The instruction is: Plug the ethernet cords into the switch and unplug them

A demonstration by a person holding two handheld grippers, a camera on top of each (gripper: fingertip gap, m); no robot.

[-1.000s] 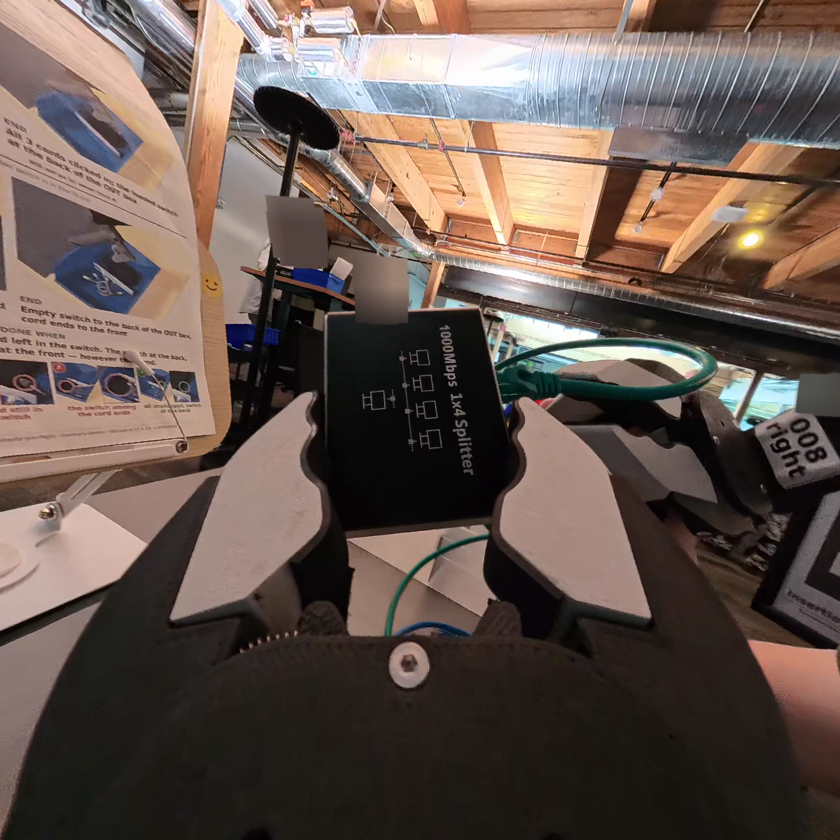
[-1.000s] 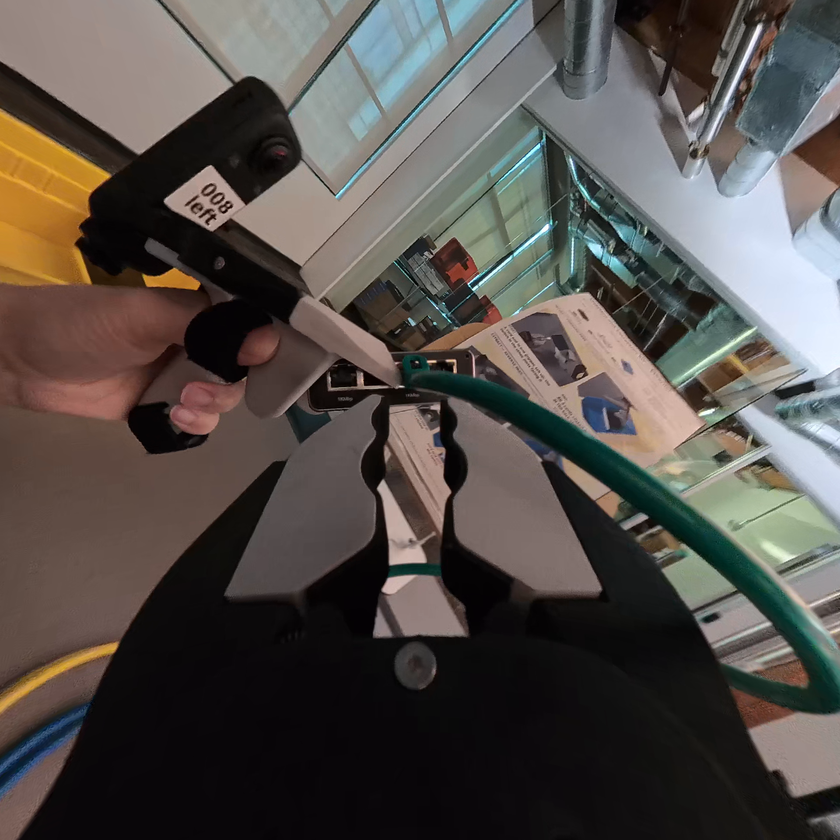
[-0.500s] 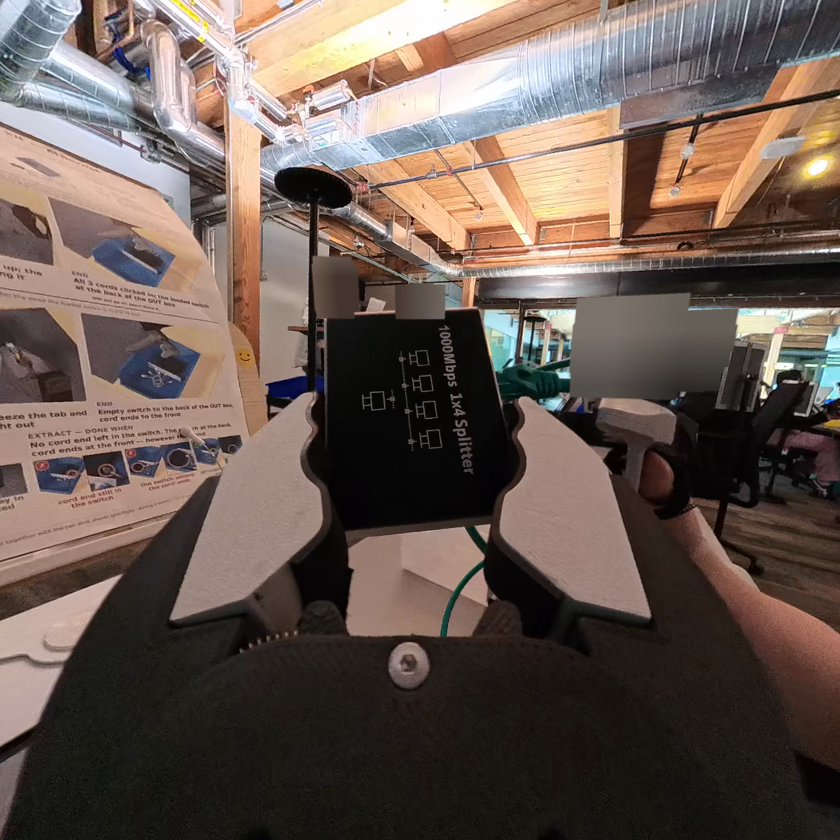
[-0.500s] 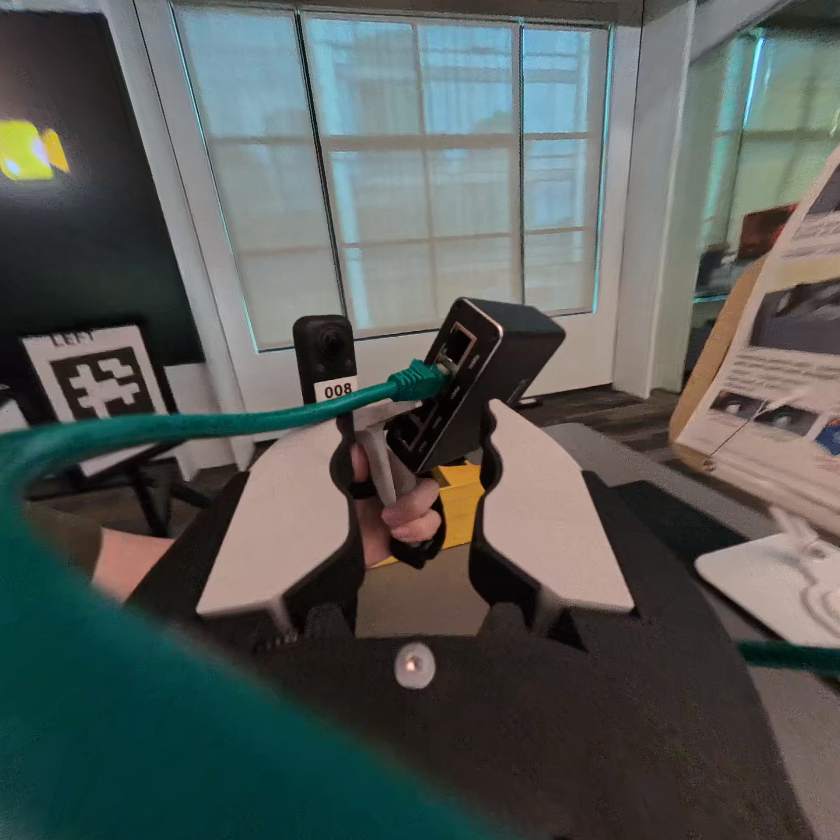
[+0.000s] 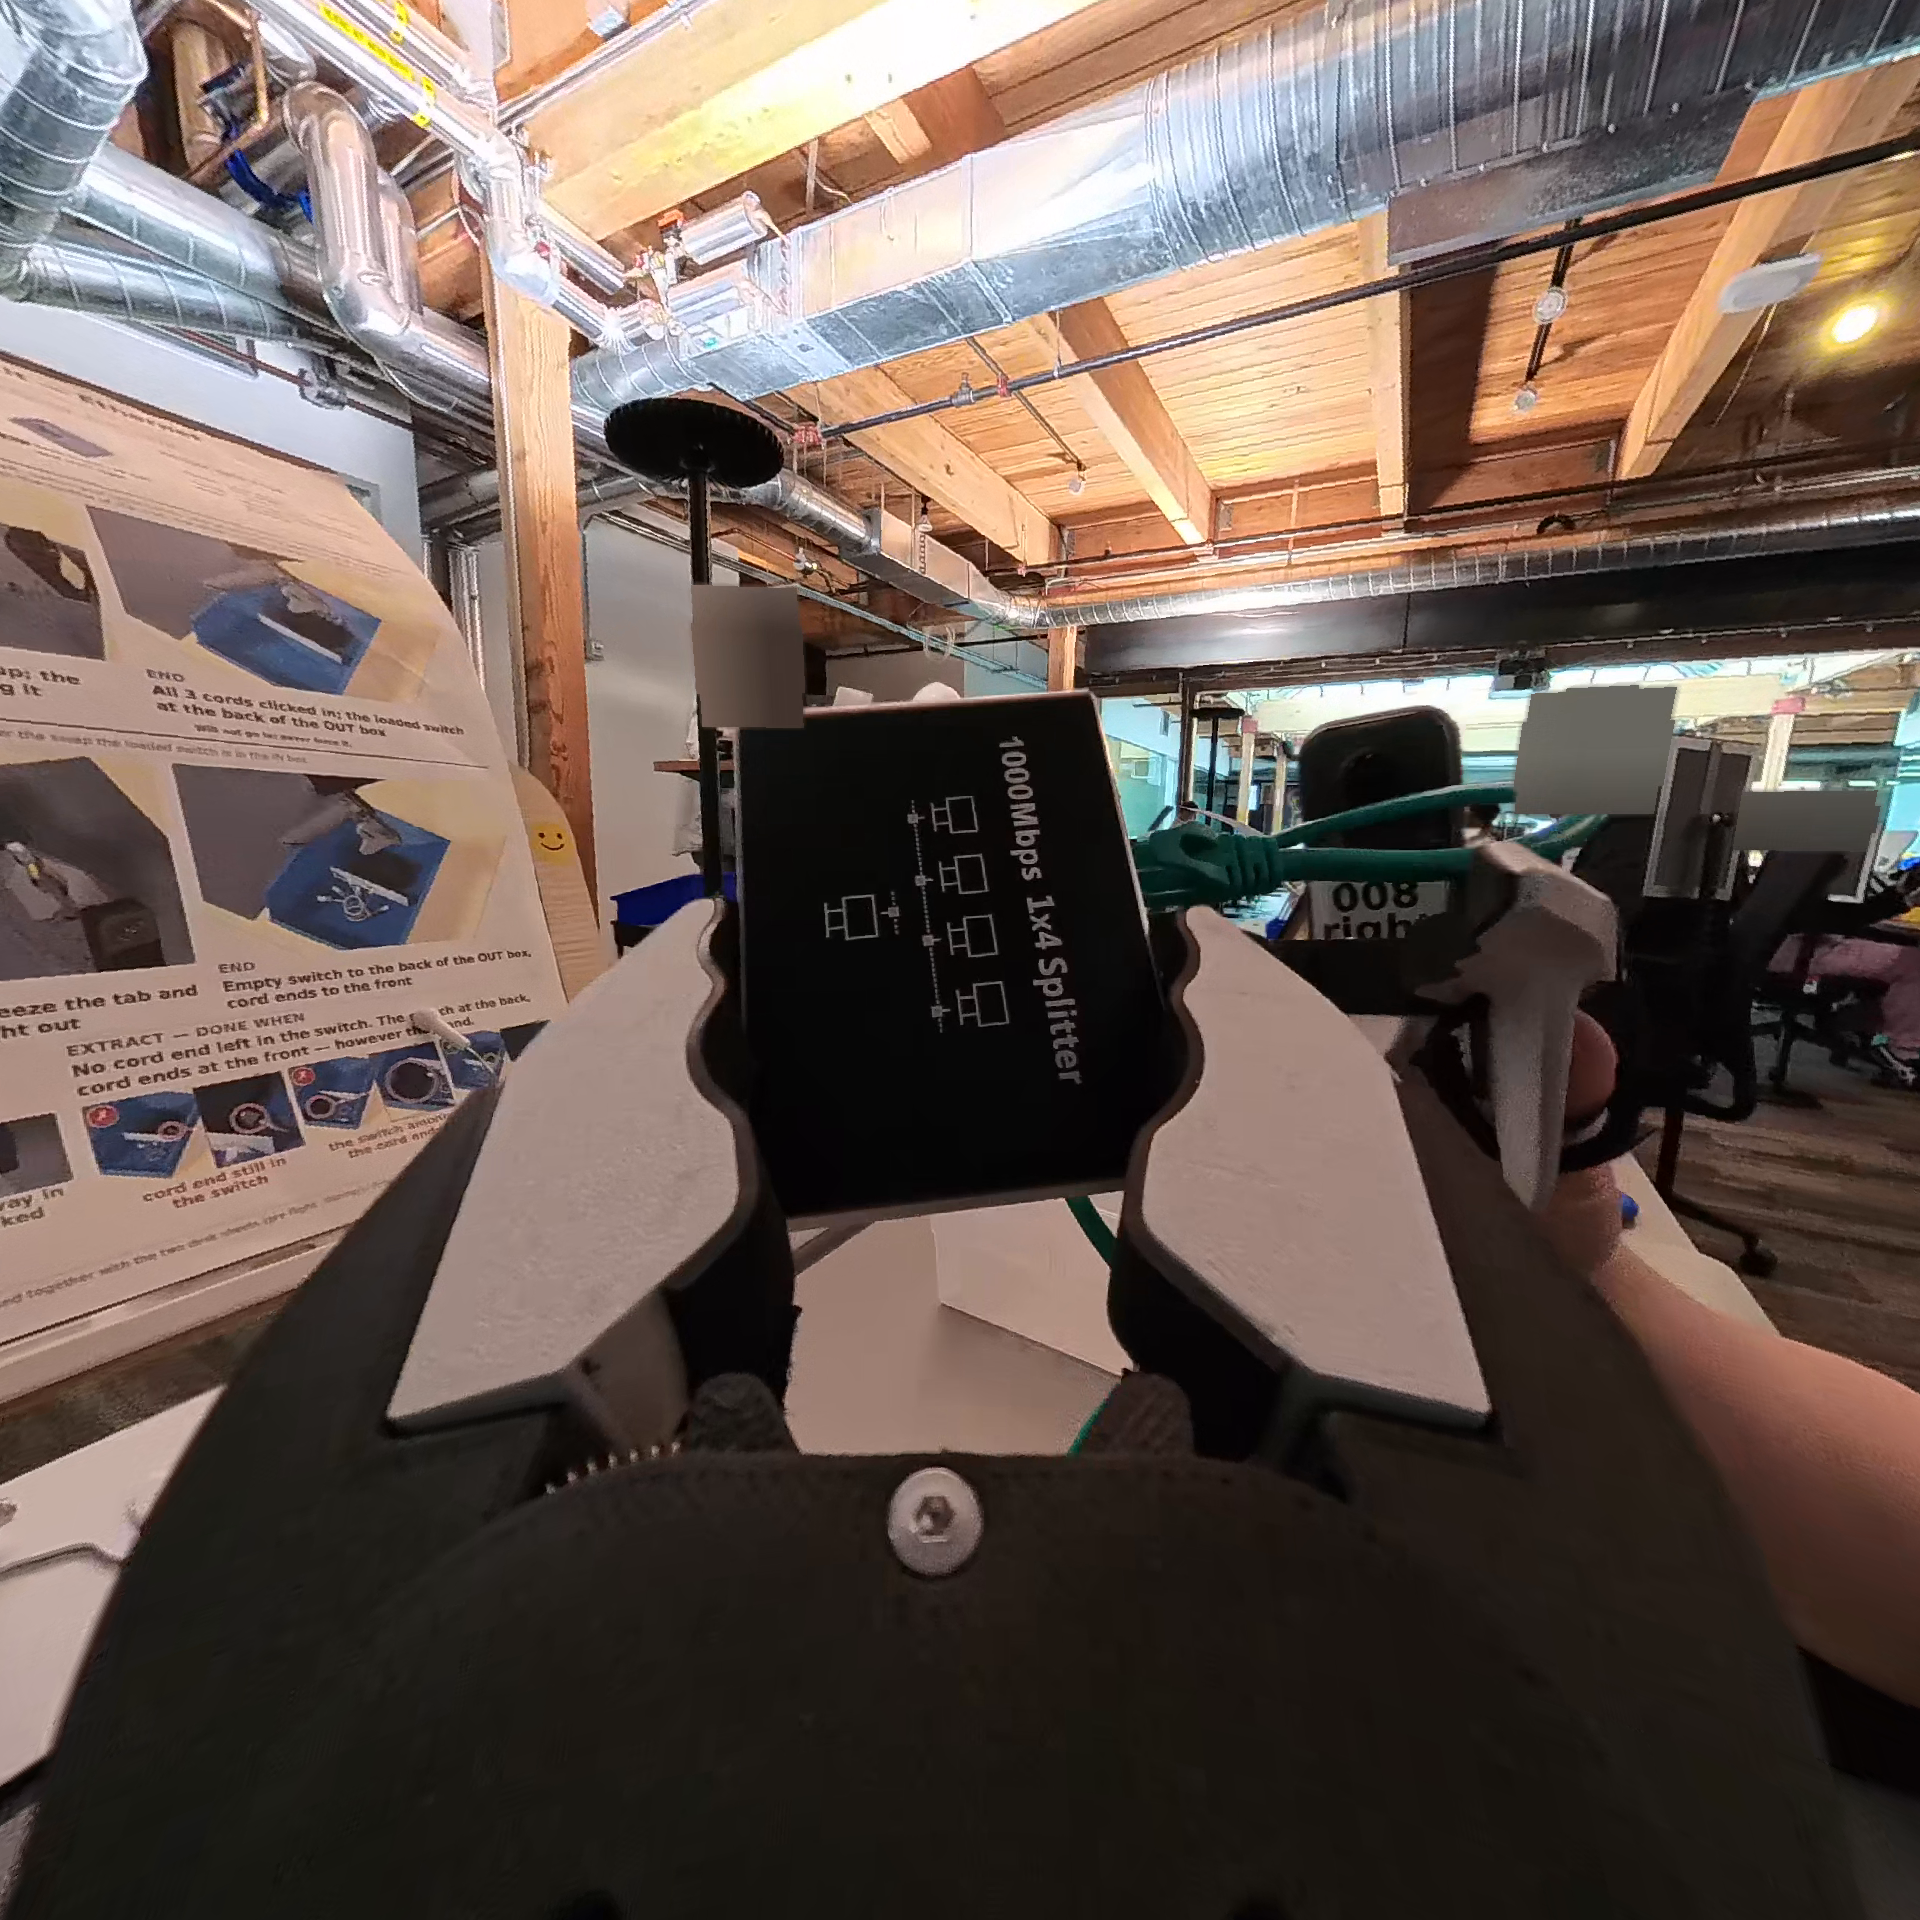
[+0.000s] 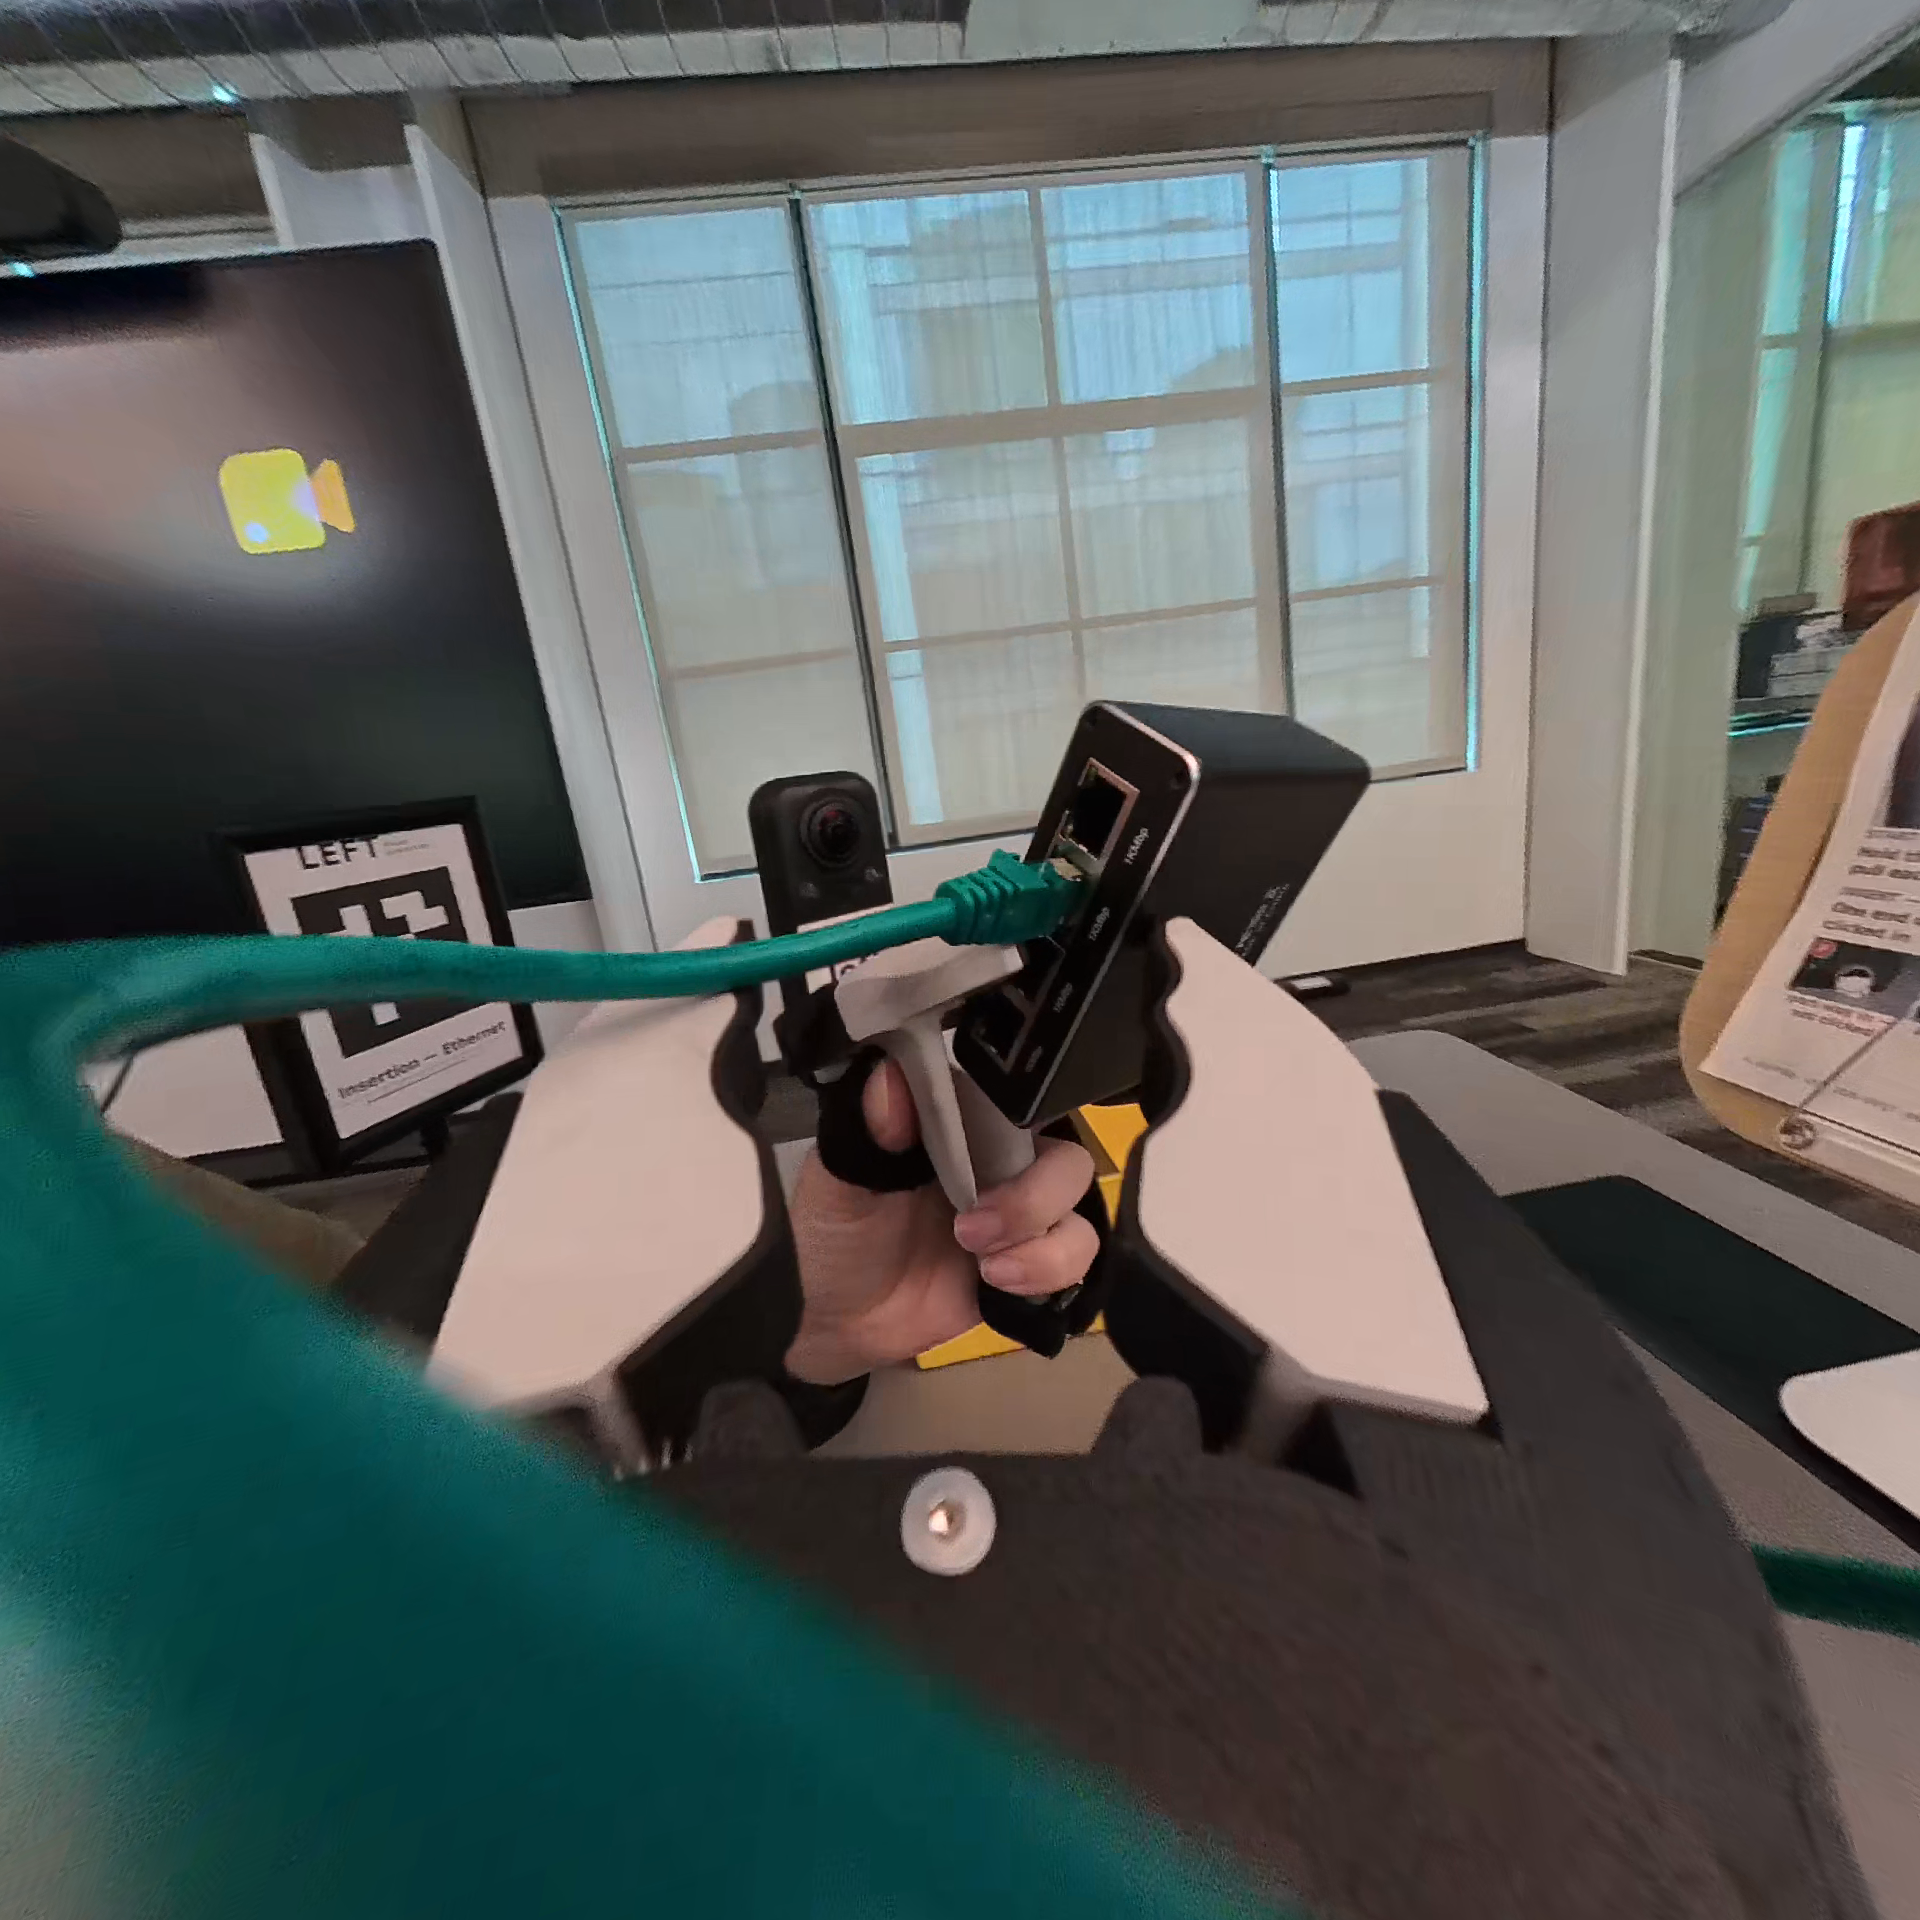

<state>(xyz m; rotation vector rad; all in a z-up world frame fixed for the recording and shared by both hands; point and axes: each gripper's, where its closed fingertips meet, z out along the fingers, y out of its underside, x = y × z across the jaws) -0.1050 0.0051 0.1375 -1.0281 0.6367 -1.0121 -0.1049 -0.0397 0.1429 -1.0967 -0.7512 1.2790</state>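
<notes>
My left gripper (image 5: 951, 920) is shut on a black switch (image 5: 935, 966) and holds it up in the air, top face toward the camera. A green ethernet cord (image 5: 1361, 857) is plugged into the switch's right side by its plug (image 5: 1195, 868). In the right wrist view the switch (image 6: 1226, 862) shows its port face; the green plug (image 6: 997, 906) sits in the second port from the top, and the other ports are empty. My right gripper (image 6: 956, 956) is open and empty, a short way back from the ports. The green cord (image 6: 520, 971) loops close past its camera.
An instruction board (image 5: 260, 935) stands at the left and also shows in the right wrist view (image 6: 1829, 914). A yellow bin (image 6: 1107, 1138) lies below the switch. A marker sign (image 6: 384, 987) and a dark screen (image 6: 260, 571) stand behind. Office chairs (image 5: 1766, 997) are beyond the table.
My right gripper has opened, let go of the green cord and drawn back from the switch. Both views have swung level. The left gripper still holds the switch.
</notes>
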